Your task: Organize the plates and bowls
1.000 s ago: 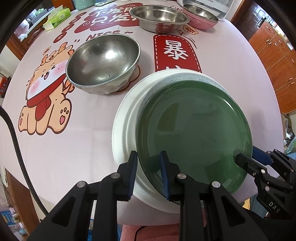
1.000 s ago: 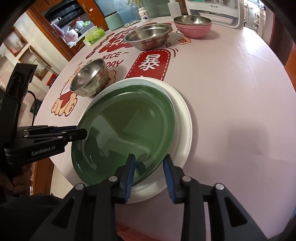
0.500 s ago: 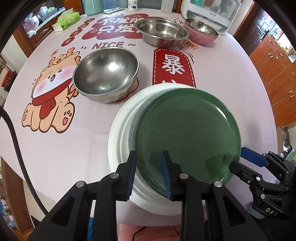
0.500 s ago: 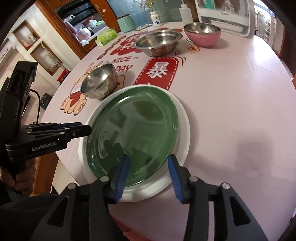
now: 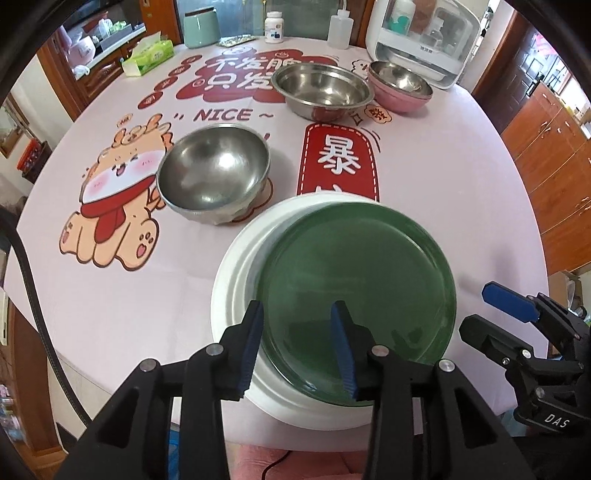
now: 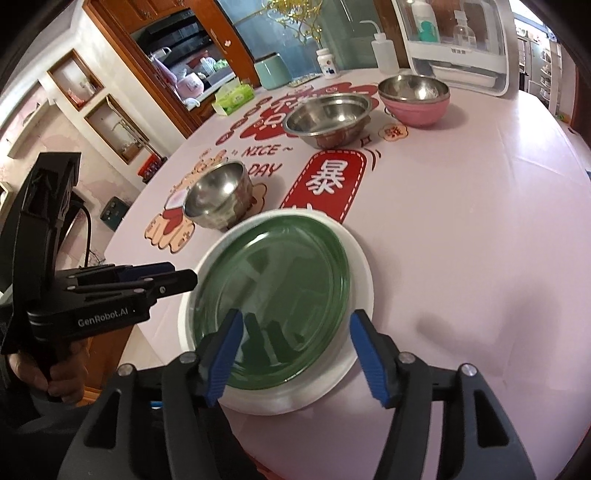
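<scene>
A green plate (image 5: 362,295) (image 6: 280,291) lies on a larger white plate (image 5: 232,291) (image 6: 360,280) at the table's near edge. My left gripper (image 5: 297,341) is open and empty, just above the green plate's near rim. My right gripper (image 6: 295,356) is open and empty, its fingers spread over the near rims of both plates. A deep steel bowl (image 5: 214,173) (image 6: 218,192) sits left of the plates. A wide steel bowl (image 5: 321,90) (image 6: 328,118) and a pink bowl with a steel bowl inside (image 5: 400,86) (image 6: 415,98) stand at the back.
The round table has a pink printed cloth (image 5: 110,295) (image 6: 461,221). At its far edge stand a tissue box (image 5: 147,57), a green canister (image 5: 201,29), bottles (image 5: 340,29) and a white appliance (image 5: 424,40). Wooden cabinets (image 5: 546,147) stand to the right.
Both grippers have opened, let go of the green plate and drawn back toward me. The green plate now rests on the white plate.
</scene>
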`<state>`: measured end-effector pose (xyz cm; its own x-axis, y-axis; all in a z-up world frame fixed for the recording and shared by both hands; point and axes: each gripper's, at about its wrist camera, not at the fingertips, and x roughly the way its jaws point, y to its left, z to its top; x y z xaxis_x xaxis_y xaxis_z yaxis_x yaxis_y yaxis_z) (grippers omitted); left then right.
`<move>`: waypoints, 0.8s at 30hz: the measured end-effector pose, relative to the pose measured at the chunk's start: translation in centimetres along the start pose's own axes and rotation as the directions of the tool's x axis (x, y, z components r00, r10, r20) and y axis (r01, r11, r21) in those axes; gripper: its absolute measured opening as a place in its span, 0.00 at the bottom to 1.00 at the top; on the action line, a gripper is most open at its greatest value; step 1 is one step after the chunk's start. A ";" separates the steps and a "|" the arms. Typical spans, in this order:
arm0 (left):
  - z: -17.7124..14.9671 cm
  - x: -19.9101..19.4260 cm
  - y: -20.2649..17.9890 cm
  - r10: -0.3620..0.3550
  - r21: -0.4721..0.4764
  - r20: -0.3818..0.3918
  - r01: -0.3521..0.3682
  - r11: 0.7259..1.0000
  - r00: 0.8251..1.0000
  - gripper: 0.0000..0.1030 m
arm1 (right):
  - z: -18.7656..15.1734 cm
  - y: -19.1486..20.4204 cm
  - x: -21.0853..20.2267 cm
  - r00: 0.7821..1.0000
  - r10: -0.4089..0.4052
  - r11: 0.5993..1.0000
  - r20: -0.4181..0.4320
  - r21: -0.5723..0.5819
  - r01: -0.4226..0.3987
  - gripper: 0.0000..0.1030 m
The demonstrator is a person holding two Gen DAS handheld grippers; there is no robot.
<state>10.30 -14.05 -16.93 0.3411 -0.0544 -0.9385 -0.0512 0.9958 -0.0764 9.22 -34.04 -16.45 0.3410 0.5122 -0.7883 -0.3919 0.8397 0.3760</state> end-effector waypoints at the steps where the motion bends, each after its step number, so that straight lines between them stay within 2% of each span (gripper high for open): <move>1: 0.1 -0.2 0.0 0.002 0.001 0.003 -0.002 1.000 1.000 0.37 | 0.1 -0.1 -0.1 1.000 0.006 1.000 0.005 0.005 -0.006 0.63; 5: 0.8 -0.9 -0.2 0.029 0.021 0.021 -0.029 0.999 0.999 0.46 | 0.7 -0.3 -0.6 0.999 0.026 0.999 0.022 0.043 -0.027 0.63; 8: 1.2 -1.2 -0.2 0.040 0.041 0.035 -0.041 0.998 0.999 0.46 | 1.3 -0.2 -0.9 0.999 0.017 0.998 0.038 0.056 -0.019 0.64; 11: 2.0 -1.6 -0.1 0.036 0.060 0.043 -0.038 0.997 0.998 0.47 | 1.8 0.1 -1.3 0.998 0.009 0.997 0.055 0.077 -0.013 0.64; 14: 2.8 -2.2 0.2 0.026 0.081 0.063 -0.031 0.996 0.998 0.55 | 2.5 0.7 -1.5 0.997 -0.009 0.995 0.072 0.097 0.002 0.64; 24: 6.7 -4.6 2.8 -0.006 0.165 0.109 -0.012 0.986 0.994 0.66 | 4.9 2.2 -1.4 0.992 -0.076 0.970 0.097 0.237 0.051 0.65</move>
<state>14.83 -10.48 -10.58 0.4417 -0.0517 -0.8957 0.1001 0.9949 -0.0081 12.10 -32.00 -12.15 0.4511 0.4618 -0.7637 -0.1605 0.8838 0.4395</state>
